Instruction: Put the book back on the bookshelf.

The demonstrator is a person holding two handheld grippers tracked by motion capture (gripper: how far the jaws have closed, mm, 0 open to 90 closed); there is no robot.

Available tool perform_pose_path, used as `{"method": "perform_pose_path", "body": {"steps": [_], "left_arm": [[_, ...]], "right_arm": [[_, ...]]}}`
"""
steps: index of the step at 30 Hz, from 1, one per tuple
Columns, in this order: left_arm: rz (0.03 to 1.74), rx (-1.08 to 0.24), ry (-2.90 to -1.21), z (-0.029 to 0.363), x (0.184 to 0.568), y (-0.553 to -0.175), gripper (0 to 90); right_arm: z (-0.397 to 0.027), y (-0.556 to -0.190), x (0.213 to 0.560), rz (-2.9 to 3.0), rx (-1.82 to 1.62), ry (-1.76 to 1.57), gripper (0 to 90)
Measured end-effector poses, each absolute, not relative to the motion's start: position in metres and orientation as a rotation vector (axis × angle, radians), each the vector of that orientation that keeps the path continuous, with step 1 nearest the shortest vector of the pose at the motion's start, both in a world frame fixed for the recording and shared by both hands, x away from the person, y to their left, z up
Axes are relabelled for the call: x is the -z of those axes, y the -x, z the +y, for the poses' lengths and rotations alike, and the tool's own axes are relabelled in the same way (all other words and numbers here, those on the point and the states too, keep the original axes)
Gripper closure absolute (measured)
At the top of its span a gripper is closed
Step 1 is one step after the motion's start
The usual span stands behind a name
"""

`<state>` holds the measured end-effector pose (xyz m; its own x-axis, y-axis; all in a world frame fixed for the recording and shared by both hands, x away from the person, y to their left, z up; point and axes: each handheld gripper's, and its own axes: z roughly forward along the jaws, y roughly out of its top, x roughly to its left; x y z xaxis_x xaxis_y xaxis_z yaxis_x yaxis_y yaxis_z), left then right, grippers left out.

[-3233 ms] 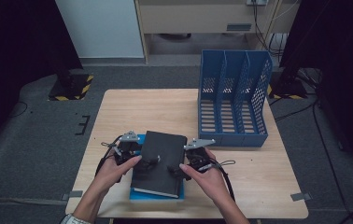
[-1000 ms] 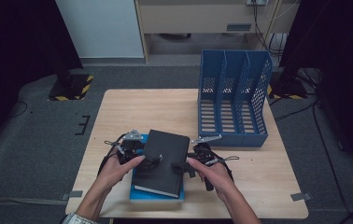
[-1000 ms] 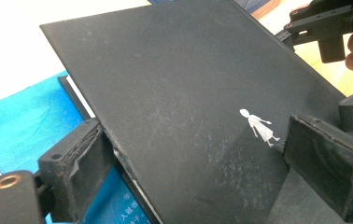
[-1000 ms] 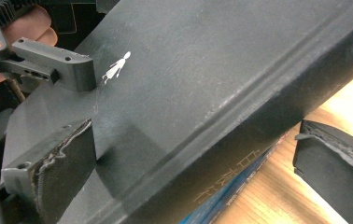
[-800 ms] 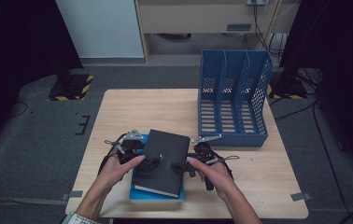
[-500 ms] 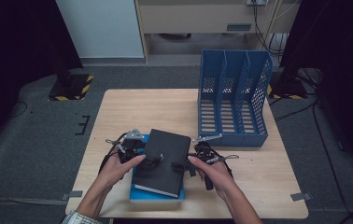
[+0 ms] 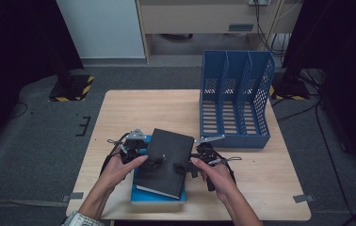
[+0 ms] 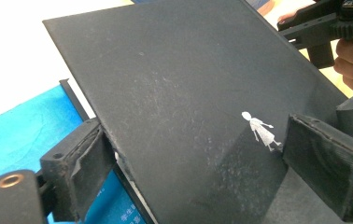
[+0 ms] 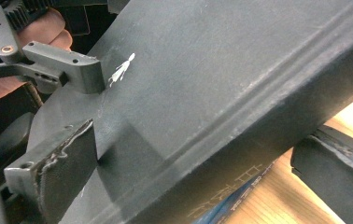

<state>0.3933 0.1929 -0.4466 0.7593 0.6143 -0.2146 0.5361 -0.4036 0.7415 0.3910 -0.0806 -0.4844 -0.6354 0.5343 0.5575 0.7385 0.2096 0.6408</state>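
— Progress check: where's the black book (image 7: 164, 162)?

— Tilted on top of the blue book (image 7: 143, 193), near the table's (image 7: 166, 108) front edge. The left gripper (image 8: 188, 154) straddles one edge, the right gripper (image 9: 202, 163) the spine side; both sets of jaws look clamped on its thickness.

— What's left?

— Probably lifting it clear. The blue file rack (image 7: 235, 101) stands apart, apparently empty.

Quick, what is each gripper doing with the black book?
Left gripper: closed on the black book.
Right gripper: also gripping it, by its edge.
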Motion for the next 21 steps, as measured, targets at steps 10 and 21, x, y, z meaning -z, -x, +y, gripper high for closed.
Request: {"method": "perform_pose_path", "body": {"steps": [10, 21], "left_arm": [[0.851, -0.14, -2.065, 0.198, 0.436, -0.393, 20.2], [0.85, -0.183, -2.04, 0.213, 0.416, -0.394, 32.7]], "right_arm": [[-0.082, -0.388, 0.471, -2.323, 1.45, 1.208, 5.5], [-0.074, -0.393, 0.442, -2.469, 1.486, 1.162, 10.2]]}}
